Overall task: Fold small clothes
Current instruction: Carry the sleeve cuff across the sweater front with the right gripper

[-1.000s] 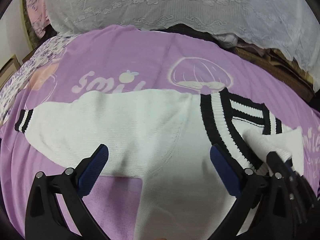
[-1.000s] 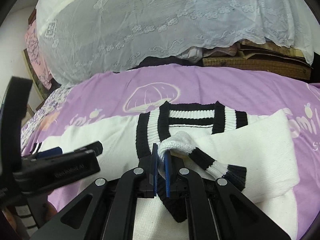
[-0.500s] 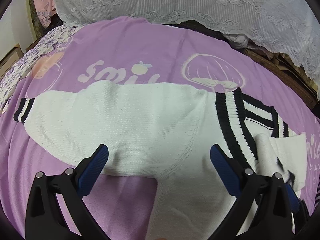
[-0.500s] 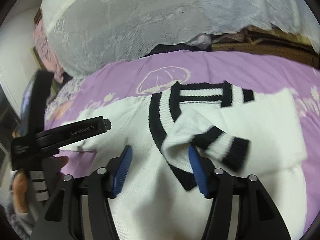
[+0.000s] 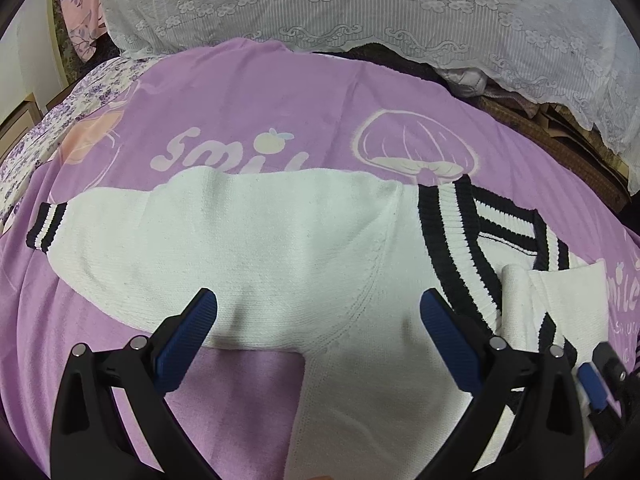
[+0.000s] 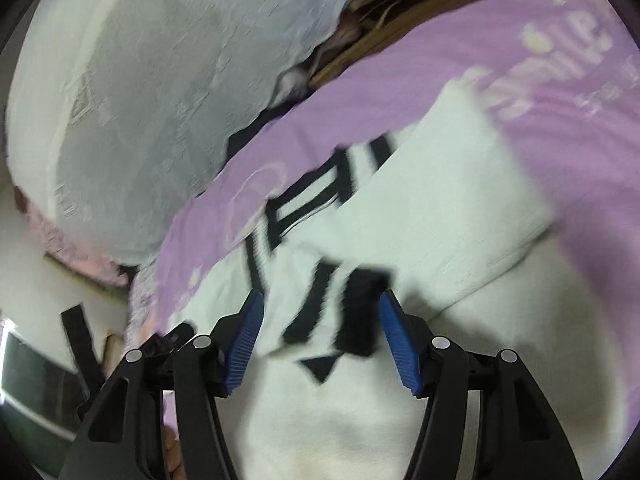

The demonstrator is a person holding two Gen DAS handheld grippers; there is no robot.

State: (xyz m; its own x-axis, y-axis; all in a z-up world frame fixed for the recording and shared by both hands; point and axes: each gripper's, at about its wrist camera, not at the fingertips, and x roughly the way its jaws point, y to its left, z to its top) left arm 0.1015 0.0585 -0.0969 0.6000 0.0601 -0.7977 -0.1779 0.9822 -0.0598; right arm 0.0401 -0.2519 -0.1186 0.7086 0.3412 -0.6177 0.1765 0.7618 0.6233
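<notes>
The blanket lay purple across the bed, and on it your sweater was spread white, one sleeve stretched flat toward its striped cuff, the other sleeve already folded in over the chest, its cuff resting near the collar.

Your left claw hung wide and empty over the armpit seam, touching nothing that I could see. Your right claw stood half spread, its pads either side of the folded cuff but not pressing it.

The risk, as I judged it, sat with that cuff: your right hand was blurred in motion, and a pad brushing the knit on the way out could have dragged the sleeve back off the chest and undone the fold. The loose knit would also snag easily on a pad edge.

Against a second before, your right jaws had let go: then they were pinched on the sleeve just behind the cuff, now the cuff lay free between them, and the view had tilted. Your left claw had hardly shifted.
</notes>
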